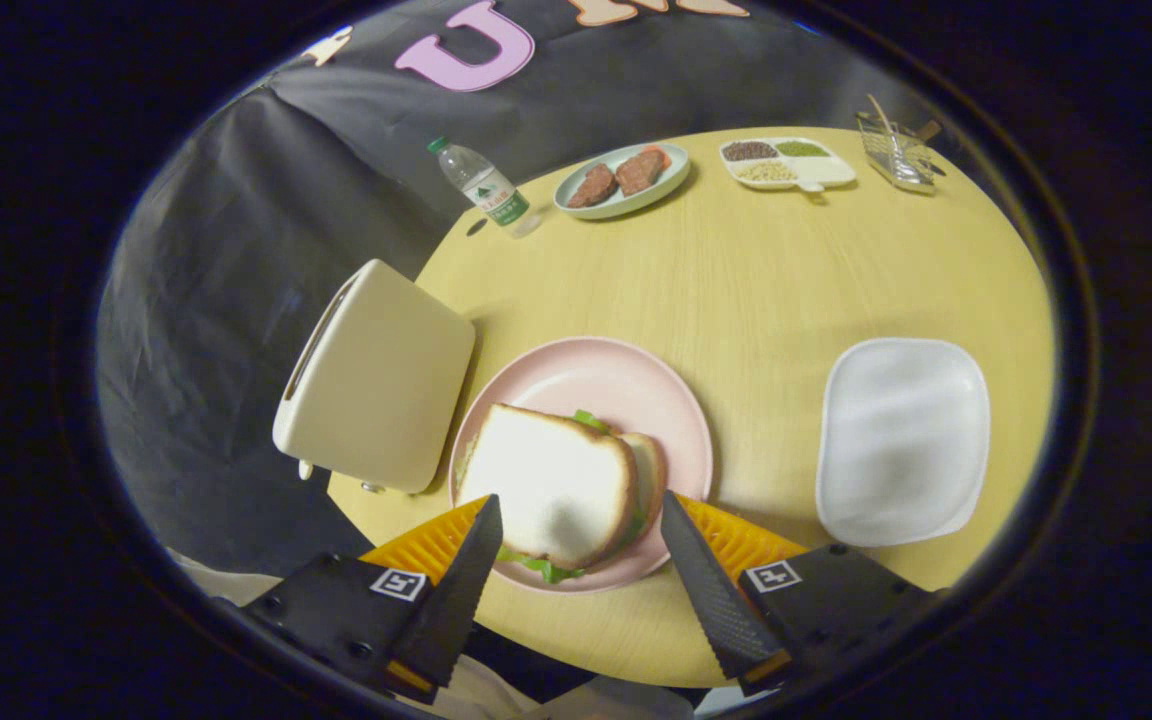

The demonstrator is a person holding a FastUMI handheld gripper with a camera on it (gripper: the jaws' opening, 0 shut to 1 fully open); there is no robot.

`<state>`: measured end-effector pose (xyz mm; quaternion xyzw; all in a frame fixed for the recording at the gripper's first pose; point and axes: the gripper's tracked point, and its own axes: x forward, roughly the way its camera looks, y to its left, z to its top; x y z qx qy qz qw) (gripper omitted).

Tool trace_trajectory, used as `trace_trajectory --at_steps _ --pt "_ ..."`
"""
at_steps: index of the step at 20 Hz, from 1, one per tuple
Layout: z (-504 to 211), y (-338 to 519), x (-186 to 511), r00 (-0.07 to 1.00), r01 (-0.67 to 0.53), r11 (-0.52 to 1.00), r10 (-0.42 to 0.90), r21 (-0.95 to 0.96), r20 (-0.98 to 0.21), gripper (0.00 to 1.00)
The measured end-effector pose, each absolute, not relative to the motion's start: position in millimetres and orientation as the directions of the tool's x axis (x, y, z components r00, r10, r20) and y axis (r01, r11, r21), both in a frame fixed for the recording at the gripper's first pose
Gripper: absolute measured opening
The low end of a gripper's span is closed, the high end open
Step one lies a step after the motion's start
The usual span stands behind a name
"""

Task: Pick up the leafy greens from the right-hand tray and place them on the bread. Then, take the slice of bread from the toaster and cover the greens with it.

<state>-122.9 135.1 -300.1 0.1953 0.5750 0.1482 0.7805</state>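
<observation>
Hand-held gripper (581, 510) spread wide, empty, above top bread slice (551, 485) lying flat over greens (539, 566).

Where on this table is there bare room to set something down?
Widest bare wood: the table middle, between pink plate, white tray and far dishes. A narrower strip separates plate and tray. Crowded: toaster sits right beside the plate; the open hand-held gripper straddles the sandwich.
</observation>
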Motion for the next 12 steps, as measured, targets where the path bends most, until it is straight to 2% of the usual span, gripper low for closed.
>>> trace_trajectory --at_steps 2,12 --pt "-290 117 -118 0.332 -0.03 0.892 0.434 0.45 -0.838 1.0" --pt "-262 1 -127 0.405 -0.06 0.966 0.252 0.25 -0.879 1.0"
